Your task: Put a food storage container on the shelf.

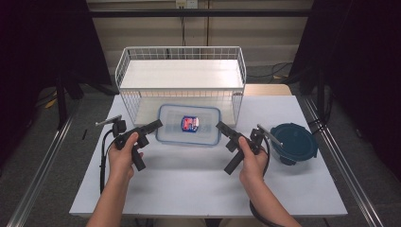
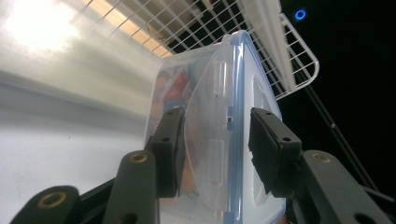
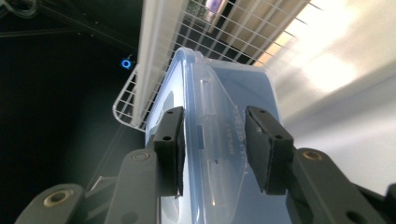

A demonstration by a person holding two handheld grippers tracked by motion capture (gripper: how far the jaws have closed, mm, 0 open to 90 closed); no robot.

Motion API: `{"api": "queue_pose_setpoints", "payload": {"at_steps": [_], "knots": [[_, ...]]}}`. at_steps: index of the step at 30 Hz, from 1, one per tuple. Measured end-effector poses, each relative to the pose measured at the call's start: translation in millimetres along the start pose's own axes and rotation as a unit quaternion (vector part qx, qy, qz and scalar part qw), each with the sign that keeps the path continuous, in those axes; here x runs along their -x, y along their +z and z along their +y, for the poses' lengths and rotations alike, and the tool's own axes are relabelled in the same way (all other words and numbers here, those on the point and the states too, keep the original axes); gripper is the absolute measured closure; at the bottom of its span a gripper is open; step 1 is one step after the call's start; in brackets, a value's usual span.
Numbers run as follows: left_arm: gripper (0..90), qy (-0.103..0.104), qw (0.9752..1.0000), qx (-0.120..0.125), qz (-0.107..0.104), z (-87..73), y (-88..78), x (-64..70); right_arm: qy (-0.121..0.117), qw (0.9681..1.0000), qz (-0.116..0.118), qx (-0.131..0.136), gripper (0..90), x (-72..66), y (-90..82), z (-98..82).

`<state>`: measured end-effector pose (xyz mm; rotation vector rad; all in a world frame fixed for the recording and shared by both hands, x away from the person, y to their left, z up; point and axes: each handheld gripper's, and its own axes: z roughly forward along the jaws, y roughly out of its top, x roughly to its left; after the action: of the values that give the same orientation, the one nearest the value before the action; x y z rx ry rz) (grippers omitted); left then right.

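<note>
High view showed both grippers, left gripper (image 1: 156,125) and right gripper (image 1: 221,126), jaws clamping a lidded container's (image 1: 189,137) ends, apparently to carry it level.

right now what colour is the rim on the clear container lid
Blue rim on the container lid, clearest in the high view.

No text is sharp enough to read. Raised lettering runs along the clear side latch (image 3: 229,140) of the lidded plastic container (image 3: 243,88), at about one o'clock from the near jaws, too blurred to make out. A red and blue packet (image 1: 190,123) inside the container shows an unreadable label.
</note>
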<state>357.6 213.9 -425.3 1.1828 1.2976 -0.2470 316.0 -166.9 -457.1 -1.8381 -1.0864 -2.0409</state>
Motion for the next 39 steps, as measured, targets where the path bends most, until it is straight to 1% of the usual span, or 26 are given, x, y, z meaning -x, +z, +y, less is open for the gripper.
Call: {"api": "queue_pose_setpoints", "payload": {"at_steps": [1, 2, 3, 4, 6, 7, 10, 13, 14, 15, 16, 17, 18, 22, 24, 26, 27, 28, 29, 30, 33, 35, 36, 37, 38, 39], "knots": [[56.7, -0.003, 1.0000, 0.007, 0.000, 0.3, -1.0, 2.8, -0.002, 1.0000, 0.003, 0.000, 59.7, -2.1, 0.4, 0.7], [56.7, 0.003, 0.9999, 0.010, 0.001, 0.8, -2.5, 4.9, -0.003, 1.0000, 0.005, 0.001, 59.7, -4.7, 0.8, 1.4], [56.7, 0.003, 0.9999, 0.010, 0.001, 0.8, -2.5, 4.9, -0.003, 1.0000, 0.005, 0.001, 59.7, -4.7, 0.8, 1.4], [56.7, 0.008, 0.9998, 0.016, -0.002, 2.3, -5.6, 11.4, -0.007, 0.9999, 0.011, 0.005, 59.7, -9.2, 1.6, 3.0], [56.9, 0.011, 0.9997, 0.022, -0.008, 3.8, -8.4, 16.3, -0.009, 0.9998, 0.018, 0.006, 59.7, -13.7, 1.8, 5.3], [57.1, 0.019, 0.9994, 0.027, -0.012, 3.8, -9.1, 17.6, -0.010, 0.9997, 0.021, 0.007, 59.7, -15.7, 2.0, 6.4], [57.1, 0.023, 0.9991, 0.033, -0.009, 5.8, -11.1, 25.8, -0.014, 0.9996, 0.023, 0.008, 59.5, -21.8, 2.9, 10.0], [57.0, 0.034, 0.9987, 0.034, -0.014, 8.5, -13.9, 31.7, -0.014, 0.9994, 0.031, 0.009, 59.5, -27.9, 3.1, 13.5], [57.0, 0.033, 0.9986, 0.038, -0.018, 9.2, -14.2, 33.3, -0.014, 0.9993, 0.034, 0.010, 59.6, -30.3, 3.1, 14.7], [57.1, 0.039, 0.9984, 0.035, -0.019, 10.3, -15.5, 34.4, -0.020, 0.9992, 0.034, 0.010, 59.5, -32.5, 3.0, 15.5], [57.0, 0.041, 0.9982, 0.038, -0.022, 11.0, -15.8, 35.8, -0.022, 0.9991, 0.035, 0.012, 59.6, -34.9, 3.2, 16.4], [57.1, 0.035, 0.9982, 0.043, -0.024, 11.8, -16.0, 38.1, -0.023, 0.9990, 0.037, 0.013, 59.6, -37.4, 3.3, 17.6], [57.0, 0.040, 0.9980, 0.040, -0.028, 12.9, -17.0, 39.5, -0.022, 0.9988, 0.040, 0.014, 59.7, -39.8, 3.5, 18.9], [57.1, 0.046, 0.9973, 0.048, -0.033, 17.4, -18.1, 48.1, -0.025, 0.9983, 0.048, 0.024, 59.7, -47.9, 4.6, 23.5], [57.1, 0.045, 0.9972, 0.047, -0.036, 20.3, -18.1, 51.3, -0.027, 0.9979, 0.052, 0.026, 59.8, -52.6, 5.1, 26.4], [57.1, 0.046, 0.9973, 0.043, -0.037, 23.9, -18.5, 54.9, -0.033, 0.9976, 0.053, 0.029, 59.8, -56.1, 5.8, 29.1], [57.1, 0.049, 0.9970, 0.047, -0.037, 25.0, -18.1, 57.2, -0.031, 0.9975, 0.056, 0.032, 59.8, -57.8, 6.5, 30.5], [57.1, 0.053, 0.9972, 0.039, -0.035, 26.9, -18.8, 58.6, -0.029, 0.9974, 0.058, 0.031, 59.8, -59.1, 6.8, 31.9], [57.1, 0.050, 0.9972, 0.043, -0.035, 28.0, -18.5, 60.3, -0.034, 0.9972, 0.058, 0.033, 59.8, -59.8, 7.2, 32.9], [57.1, 0.056, 0.9968, 0.042, -0.038, 29.2, -18.7, 60.4, -0.033, 0.9970, 0.060, 0.035, 59.8, -61.4, 7.9, 33.8], [57.2, 0.049, 0.9970, 0.048, -0.035, 31.6, -18.5, 63.7, -0.037, 0.9965, 0.064, 0.037, 59.9, -64.6, 9.7, 36.2], [57.2, 0.048, 0.9967, 0.048, -0.044, 33.2, -19.1, 64.3, -0.034, 0.9965, 0.066, 0.039, 59.9, -66.5, 10.6, 37.3], [57.3, 0.052, 0.9965, 0.049, -0.044, 33.9, -19.4, 64.7, -0.035, 0.9964, 0.067, 0.039, 59.9, -67.3, 11.1, 37.9], [57.4, 0.049, 0.9964, 0.052, -0.046, 34.5, -19.3, 65.9, -0.034, 0.9963, 0.067, 0.042, 59.9, -68.4, 11.8, 38.4], [57.4, 0.050, 0.9960, 0.059, -0.045, 34.4, -19.5, 67.5, -0.033, 0.9959, 0.070, 0.045, 59.9, -69.4, 12.4, 38.8], [57.4, 0.059, 0.9959, 0.053, -0.044, 35.5, -20.5, 68.5, -0.032, 0.9959, 0.072, 0.045, 59.9, -70.6, 12.7, 39.2]]}}
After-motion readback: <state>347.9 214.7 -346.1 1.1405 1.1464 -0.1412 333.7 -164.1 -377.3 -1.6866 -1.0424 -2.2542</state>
